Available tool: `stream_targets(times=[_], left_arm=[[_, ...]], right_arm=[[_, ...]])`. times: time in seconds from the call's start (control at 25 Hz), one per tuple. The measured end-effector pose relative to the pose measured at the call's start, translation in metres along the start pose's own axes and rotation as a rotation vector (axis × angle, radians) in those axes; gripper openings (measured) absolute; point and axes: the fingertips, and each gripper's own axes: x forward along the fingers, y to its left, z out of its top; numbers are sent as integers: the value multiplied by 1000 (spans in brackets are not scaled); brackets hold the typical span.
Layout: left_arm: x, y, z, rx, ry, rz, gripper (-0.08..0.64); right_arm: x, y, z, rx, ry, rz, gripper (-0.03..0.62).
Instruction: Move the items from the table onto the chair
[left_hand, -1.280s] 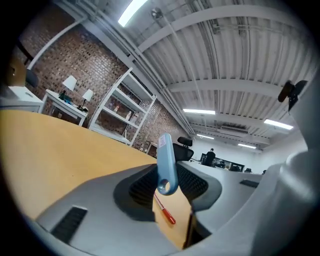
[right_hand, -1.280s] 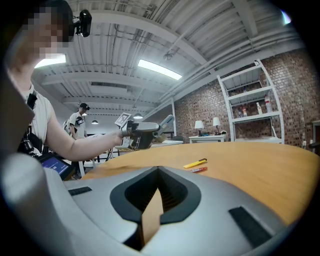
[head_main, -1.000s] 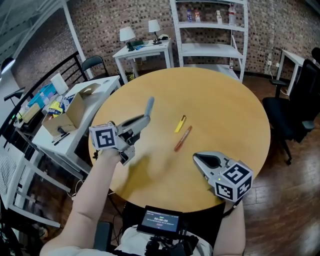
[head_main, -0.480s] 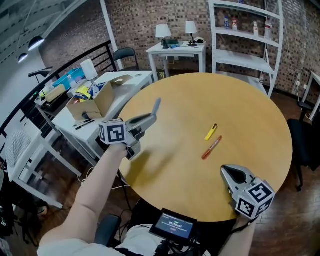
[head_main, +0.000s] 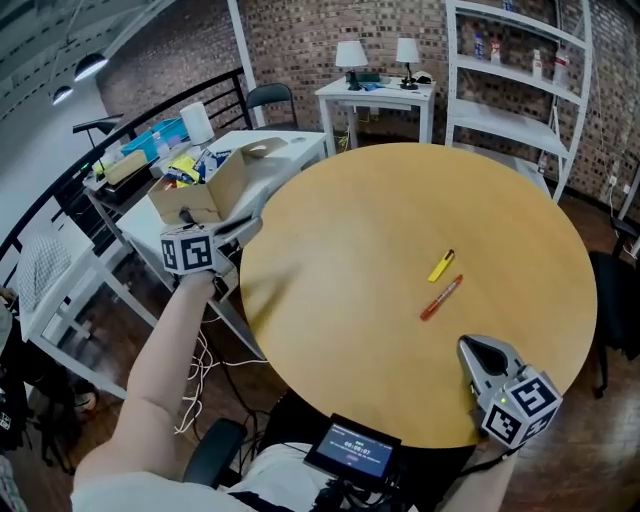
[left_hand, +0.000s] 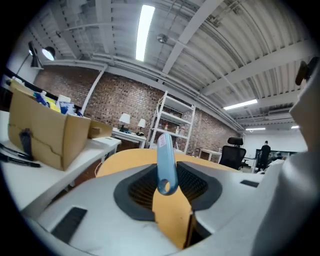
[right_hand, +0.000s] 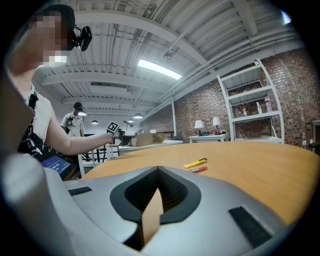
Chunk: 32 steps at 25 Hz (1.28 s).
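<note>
Holding a light blue flat stick (left_hand: 166, 160) upright, the left gripper (head_main: 245, 228) is clamping its jaws on the stick's lower end. It is hanging just off the left edge of the round table (head_main: 340, 220), beside the cardboard box (head_main: 215, 185) on the white desk (head_main: 285, 158). Right of the table's centre a yellow marker (head_main: 441, 265) is lying flat, with an orange-red pen (head_main: 441, 297) just beside it on the nearer side, the two not touching. At the table's near right edge the right gripper (head_main: 472, 350) is sitting with jaws together and nothing between them, pointing across the table toward both pens.
</note>
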Motion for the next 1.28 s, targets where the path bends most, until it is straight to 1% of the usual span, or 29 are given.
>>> stream_targets(times=[0.2,0.52,0.6,0.72,0.8,0.92,1.12,1.28], left_arm=[[-39,44,2,-8,-15,112,127],[-79,93,9,44,6,240,127],[-89,108,11,94,41,290,127],[-105,135,8,194,134,385,127],[-116,151,3,232,190,439,127],[-129,167,-6,239,240,477,127],[-139,191,-18,252,308,521,127],[-143,197,-23,260,340,523,127]], right_arm=[[-1,-1,1,1,2,2,5],[-2,0,3,1,2,-5,5],[-2,1,3,1,2,-3,5],[-2,1,5,-1,-1,-5,5],[-2,1,6,-3,-2,-6,5],[-1,3,7,-2,1,7,5],[12,22,8,-16,0,62,5],[38,45,8,-27,8,126,5]])
